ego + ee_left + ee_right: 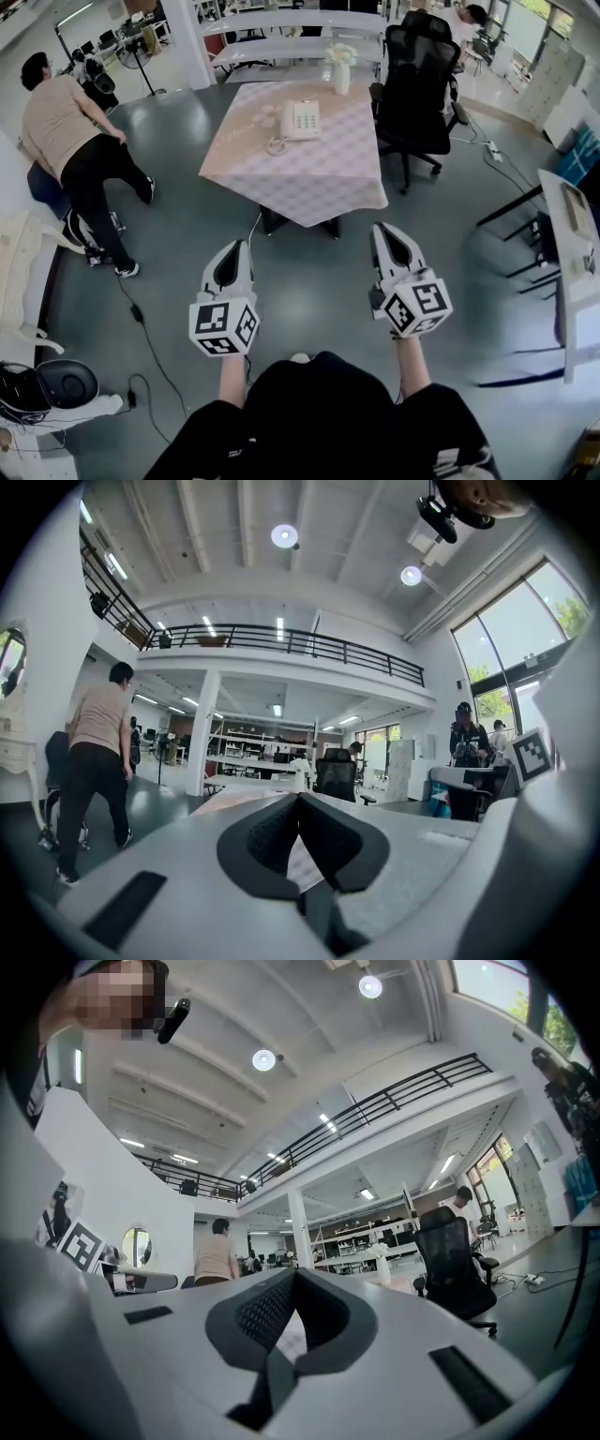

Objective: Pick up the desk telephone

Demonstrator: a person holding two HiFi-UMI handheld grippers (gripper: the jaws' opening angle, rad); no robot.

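Both my left tongs [238,247] and right tongs [383,230] hang pressed together and empty, since the telephone [301,120] on the tabletop [309,183] lies well ahead.

no legible text, labels, brands or numbers anywhere
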